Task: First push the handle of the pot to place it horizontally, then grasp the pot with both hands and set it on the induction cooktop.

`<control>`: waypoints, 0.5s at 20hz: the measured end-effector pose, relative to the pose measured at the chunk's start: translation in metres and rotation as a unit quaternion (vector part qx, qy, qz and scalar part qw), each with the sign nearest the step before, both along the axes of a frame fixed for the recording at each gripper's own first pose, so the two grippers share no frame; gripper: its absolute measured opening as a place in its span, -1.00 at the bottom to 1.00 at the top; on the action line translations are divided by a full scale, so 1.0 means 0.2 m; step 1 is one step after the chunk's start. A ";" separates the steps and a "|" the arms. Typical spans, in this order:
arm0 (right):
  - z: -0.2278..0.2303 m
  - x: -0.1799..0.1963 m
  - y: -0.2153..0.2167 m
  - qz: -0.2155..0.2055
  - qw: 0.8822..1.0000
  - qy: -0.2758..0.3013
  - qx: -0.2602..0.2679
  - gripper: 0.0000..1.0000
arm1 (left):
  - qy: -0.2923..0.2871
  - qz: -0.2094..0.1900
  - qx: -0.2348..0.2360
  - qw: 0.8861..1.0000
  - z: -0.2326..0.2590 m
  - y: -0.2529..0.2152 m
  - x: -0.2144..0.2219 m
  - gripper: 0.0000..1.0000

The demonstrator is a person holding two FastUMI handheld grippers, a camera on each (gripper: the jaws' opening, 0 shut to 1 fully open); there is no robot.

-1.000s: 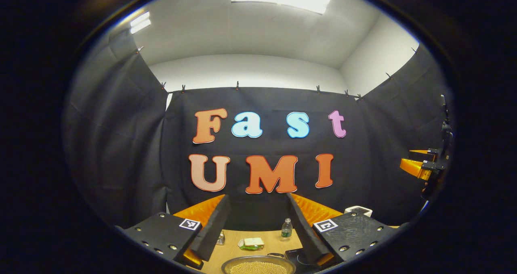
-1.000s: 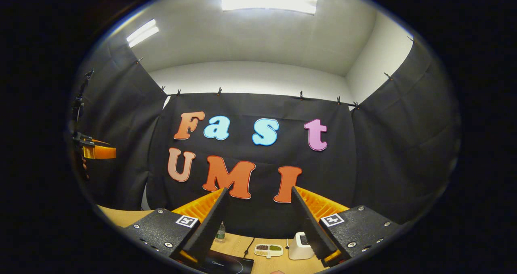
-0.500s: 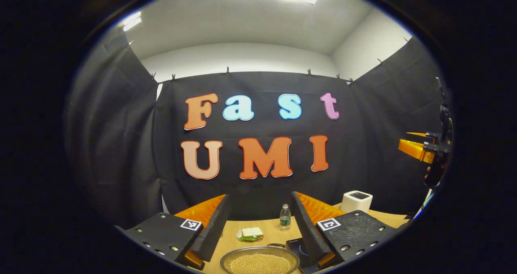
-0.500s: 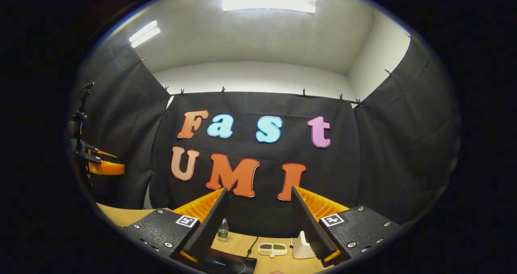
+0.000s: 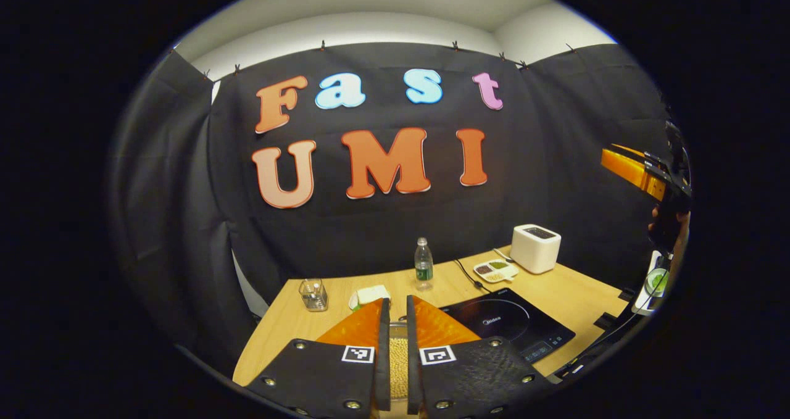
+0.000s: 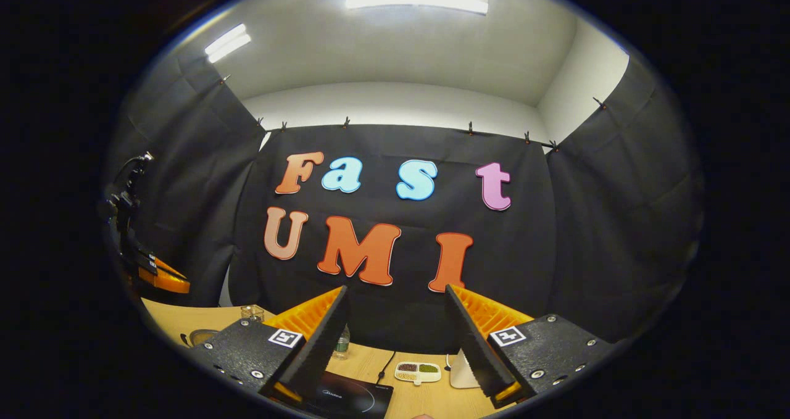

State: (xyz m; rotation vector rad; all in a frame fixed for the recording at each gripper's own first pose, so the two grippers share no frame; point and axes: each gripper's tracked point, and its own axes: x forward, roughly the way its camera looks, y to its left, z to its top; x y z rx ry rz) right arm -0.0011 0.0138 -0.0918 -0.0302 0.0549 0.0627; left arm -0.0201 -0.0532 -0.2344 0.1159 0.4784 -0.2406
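Your pot sits at the table's near edge, holding pale yellow beans, mostly hidden; the black induction cooktop lies flat just beside it, toward the right edge, its top bare.

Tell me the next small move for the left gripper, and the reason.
Probably lower the left gripper toward the pot to reach its handle. Its fingers are almost together, fit for pushing, and the pot sits just beyond them, beside the cooktop. The handle itself is hidden.

Water bottle, toaster, glass jar
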 end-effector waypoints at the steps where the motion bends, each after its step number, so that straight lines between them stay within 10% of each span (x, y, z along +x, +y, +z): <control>1: -0.01 -0.01 0.00 0.001 1.000 -0.003 -0.003 0.90 | 0.020 0.002 0.005 1.000 -0.07 0.01 -0.02 -0.82; 10: -0.14 -0.04 0.06 -0.001 1.000 -0.003 -0.017 0.89 | 0.257 0.056 0.001 0.965 -0.68 0.13 -0.35 -0.87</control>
